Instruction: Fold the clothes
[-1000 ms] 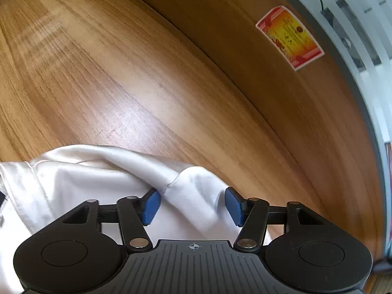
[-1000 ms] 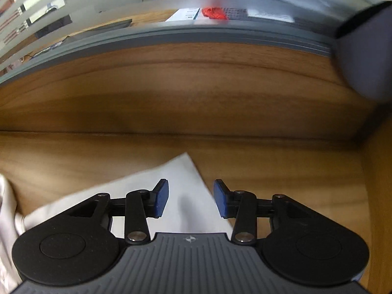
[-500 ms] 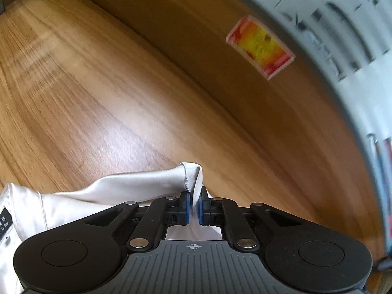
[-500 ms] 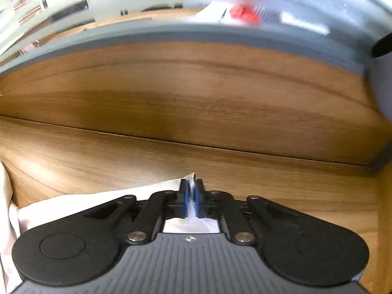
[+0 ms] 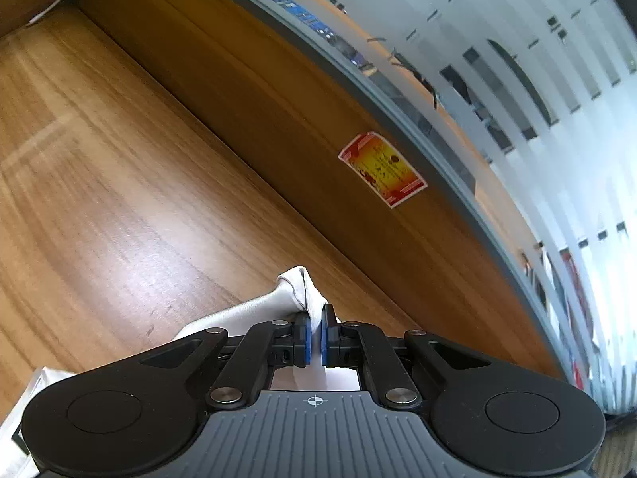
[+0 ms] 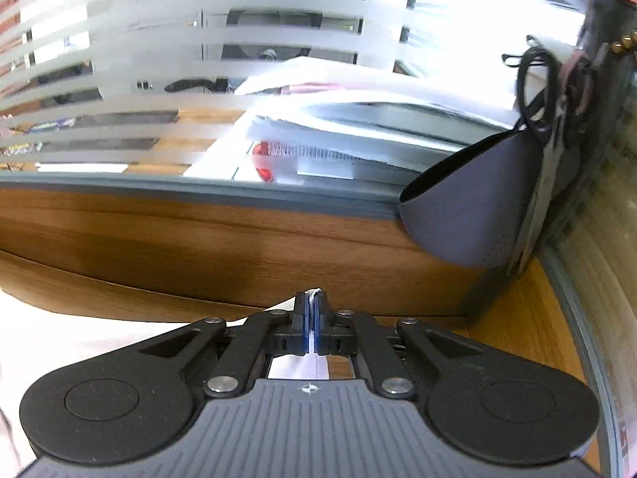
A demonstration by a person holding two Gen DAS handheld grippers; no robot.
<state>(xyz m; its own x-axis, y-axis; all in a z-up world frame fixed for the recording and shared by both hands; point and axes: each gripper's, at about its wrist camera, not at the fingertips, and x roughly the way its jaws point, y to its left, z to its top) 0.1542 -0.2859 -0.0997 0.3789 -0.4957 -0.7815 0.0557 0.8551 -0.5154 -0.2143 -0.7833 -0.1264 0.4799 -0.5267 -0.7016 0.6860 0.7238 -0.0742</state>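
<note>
Left gripper (image 5: 314, 328): jaws clenched on a bunched fold of the white garment (image 5: 294, 294), lifted over the wooden worktop (image 5: 119, 183). Right gripper (image 6: 311, 322): jaws clenched on another thin edge (white cloth trailing to its left), near the partition's grey mask (image 6: 469, 207).

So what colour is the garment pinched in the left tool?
White, slightly satiny garment; clearest in the left wrist view.

The desk (image 5: 119, 199) is wood-grain laminate with a soft sheen. The white garment (image 5: 254, 310) is smooth, slightly lustrous cloth. The tongs (image 5: 314, 332) are matt black plastic with blue rubbery pads and bright metal rivets. The sticker (image 5: 382, 169) at centre right looks like glossy paper.
</note>
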